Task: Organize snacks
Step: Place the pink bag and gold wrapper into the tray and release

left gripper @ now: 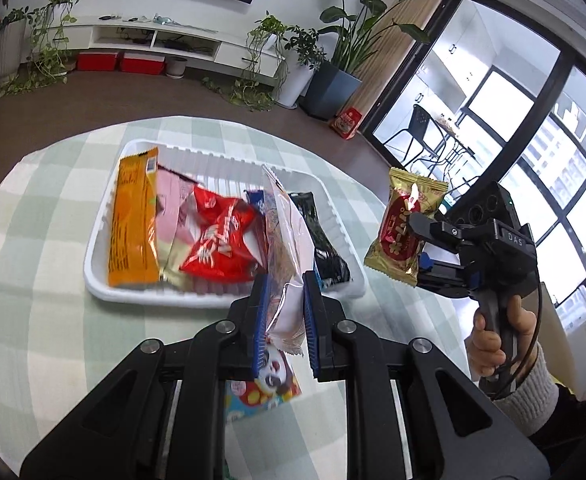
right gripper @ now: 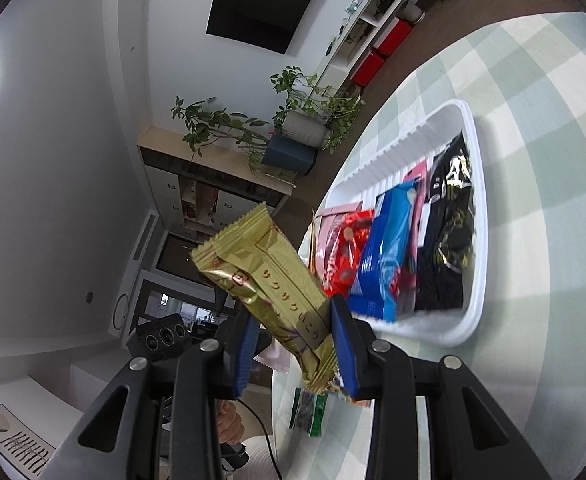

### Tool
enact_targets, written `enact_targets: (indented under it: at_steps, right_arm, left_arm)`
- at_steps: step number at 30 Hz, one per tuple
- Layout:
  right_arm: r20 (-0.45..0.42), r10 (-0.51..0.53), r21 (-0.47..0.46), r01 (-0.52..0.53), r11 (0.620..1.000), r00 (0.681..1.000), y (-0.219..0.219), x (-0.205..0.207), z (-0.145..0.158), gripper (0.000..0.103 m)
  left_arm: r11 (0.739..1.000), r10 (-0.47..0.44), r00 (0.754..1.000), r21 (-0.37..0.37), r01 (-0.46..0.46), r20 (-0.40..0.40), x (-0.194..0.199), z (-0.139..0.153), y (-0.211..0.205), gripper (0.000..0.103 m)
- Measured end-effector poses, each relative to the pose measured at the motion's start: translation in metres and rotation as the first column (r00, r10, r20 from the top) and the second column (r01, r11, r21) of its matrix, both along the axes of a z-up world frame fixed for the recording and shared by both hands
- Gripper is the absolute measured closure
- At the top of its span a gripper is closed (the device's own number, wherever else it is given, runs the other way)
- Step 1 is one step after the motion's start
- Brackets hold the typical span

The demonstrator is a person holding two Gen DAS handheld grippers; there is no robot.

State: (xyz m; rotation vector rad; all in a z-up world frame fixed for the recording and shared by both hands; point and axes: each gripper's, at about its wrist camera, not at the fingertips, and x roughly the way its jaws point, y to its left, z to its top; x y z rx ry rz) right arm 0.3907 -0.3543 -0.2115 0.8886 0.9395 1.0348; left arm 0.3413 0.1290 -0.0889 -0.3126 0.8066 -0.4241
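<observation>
In the left wrist view my left gripper [left gripper: 284, 286] is shut on a white printed snack packet [left gripper: 289, 240], held upright over the near rim of the white tray [left gripper: 93, 268]. The tray holds an orange packet [left gripper: 133, 216], a pink one [left gripper: 169, 208], a red one [left gripper: 221, 236], a blue one and a black one [left gripper: 327, 236]. To the right of the tray, my right gripper [left gripper: 421, 248] is shut on a gold packet [left gripper: 403, 220] in the air. The right wrist view shows that gold packet [right gripper: 269, 276] between the pads of my right gripper [right gripper: 293, 320], with the tray [right gripper: 479, 200] beyond.
A panda-print packet [left gripper: 269, 384] lies on the green checked tablecloth [left gripper: 53, 280] under the left gripper. A green packet [right gripper: 309, 408] lies on the cloth near the right gripper. A hand [left gripper: 493, 340] in a white sleeve holds the right gripper's handle. Plants and a TV shelf stand beyond.
</observation>
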Motion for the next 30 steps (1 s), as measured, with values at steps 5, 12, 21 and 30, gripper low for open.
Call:
enact_targets:
  at_steps: [5, 12, 21, 30]
  right_arm:
    - [-0.014, -0.013, -0.016, 0.013, 1.000, 1.000, 0.008, 0.025, -0.006, 0.065]
    - [0.004, -0.042, -0.108, 0.042, 0.993, 0.999, 0.014, 0.047, -0.014, 0.063]
    - [0.100, -0.089, -0.292, 0.115, 0.949, 0.991, 0.018, 0.048, -0.007, 0.030]
    - [0.252, -0.090, -0.358, 0.179, 0.917, 0.964, 0.018, 0.023, 0.023, 0.028]
  left_arm:
    - [1.000, -0.005, 1.000, -0.007, 0.005, -0.006, 0.022, 0.002, -0.006, 0.088]
    - [1.000, 0.000, 1.000, 0.011, 0.000, -0.016, 0.049, -0.004, -0.020, 0.088]
    - [0.995, 0.043, 0.999, 0.094, -0.043, -0.002, 0.062, -0.013, -0.032, 0.085]
    - [0.991, 0.083, 0.995, 0.097, -0.088, 0.058, 0.037, 0.009, -0.021, 0.057]
